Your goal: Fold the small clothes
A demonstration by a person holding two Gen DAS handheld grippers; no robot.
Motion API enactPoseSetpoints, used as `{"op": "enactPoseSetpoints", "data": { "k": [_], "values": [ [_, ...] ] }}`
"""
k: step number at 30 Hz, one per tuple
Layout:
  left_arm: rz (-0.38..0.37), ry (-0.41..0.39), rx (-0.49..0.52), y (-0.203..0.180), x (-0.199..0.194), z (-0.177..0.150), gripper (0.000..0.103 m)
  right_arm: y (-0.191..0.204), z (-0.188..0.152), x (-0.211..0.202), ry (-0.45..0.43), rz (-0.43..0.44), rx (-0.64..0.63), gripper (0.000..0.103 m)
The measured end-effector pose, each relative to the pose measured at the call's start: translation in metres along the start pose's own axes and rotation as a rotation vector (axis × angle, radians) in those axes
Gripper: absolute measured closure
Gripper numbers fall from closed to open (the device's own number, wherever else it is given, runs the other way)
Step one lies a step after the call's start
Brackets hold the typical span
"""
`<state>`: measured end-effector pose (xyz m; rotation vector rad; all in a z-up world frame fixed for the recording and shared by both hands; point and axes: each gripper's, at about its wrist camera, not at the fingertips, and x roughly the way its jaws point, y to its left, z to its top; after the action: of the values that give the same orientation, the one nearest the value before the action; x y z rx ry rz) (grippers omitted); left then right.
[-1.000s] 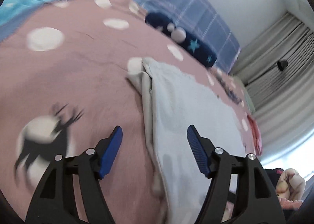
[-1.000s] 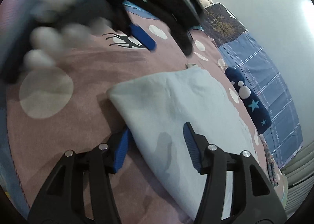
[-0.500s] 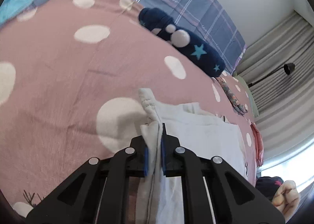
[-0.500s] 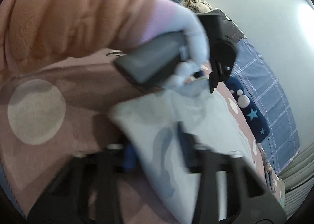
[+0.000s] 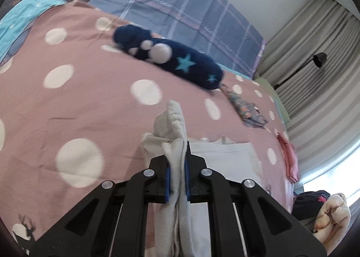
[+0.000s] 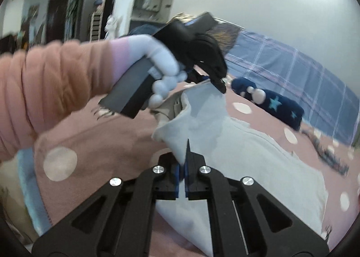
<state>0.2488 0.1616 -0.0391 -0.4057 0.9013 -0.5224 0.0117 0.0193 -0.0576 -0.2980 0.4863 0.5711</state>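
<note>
**Both grippers clamped on a white garment above a spotted bed**

A bed fills both views, under a pink cover (image 5: pixel 94 104) with white dots, matte and lightly creased. Behind it, at 12 o'clock, lies a blue plaid sheet (image 5: pixel 180 11). Only the left wrist view shows the pleated grey curtains (image 5: pixel 315 59) at 3 o'clock and a black lamp (image 5: pixel 319 60) on a thin arm. Only the right wrist view shows a doorway and shelves at 11 o'clock, too blurred to read.

The white garment (image 6: pixel 258 162), a soft knit, is lifted at one end and drapes to the cover toward 4 o'clock in the right view. In the left view it is bunched, with a stitched hem standing above the jaws.

A navy roll (image 5: pixel 171 59) with pompoms and teal stars lies at 12 o'clock. Past it a small floral cloth (image 5: pixel 247 110) and a pink one (image 5: pixel 290 158) lie at 3 o'clock, partly cut off.

The left gripper (image 5: pixel 177 180) pinches a thick fold between blue pads. The right view shows it at 12 o'clock, held by a gloved hand (image 6: pixel 162 70) in an orange fleecy sleeve (image 6: pixel 56 81). The right gripper (image 6: pixel 182 178), jaws just closing, nips a thin edge; its pads nearly meet.
</note>
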Motion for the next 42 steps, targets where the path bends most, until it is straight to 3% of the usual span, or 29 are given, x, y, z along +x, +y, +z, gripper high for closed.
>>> {"op": "enactPoseSetpoints", "data": {
  "k": [12, 20, 29, 38, 42],
  "values": [
    [0.010, 0.040, 0.072, -0.097, 0.045, 0.007, 0.094, -0.112, -0.037, -0.052, -0.029, 0.123, 0.424, 0.101],
    [-0.011, 0.048, 0.113, -0.159, 0.085, -0.007, 0.094, -0.149, -0.068, -0.093, -0.071, 0.102, 0.524, 0.101],
    [-0.007, 0.136, 0.226, -0.229, 0.143, -0.036, 0.094, -0.187, -0.112, -0.110, -0.043, 0.079, 0.639, 0.101],
    [0.064, 0.204, 0.312, -0.268, 0.198, -0.063, 0.094, -0.213, -0.155, -0.134, -0.012, 0.024, 0.741, 0.101],
    [0.110, 0.230, 0.337, -0.274, 0.221, -0.074, 0.093, -0.223, -0.171, -0.131, 0.033, 0.042, 0.816, 0.101]
  ]
}}
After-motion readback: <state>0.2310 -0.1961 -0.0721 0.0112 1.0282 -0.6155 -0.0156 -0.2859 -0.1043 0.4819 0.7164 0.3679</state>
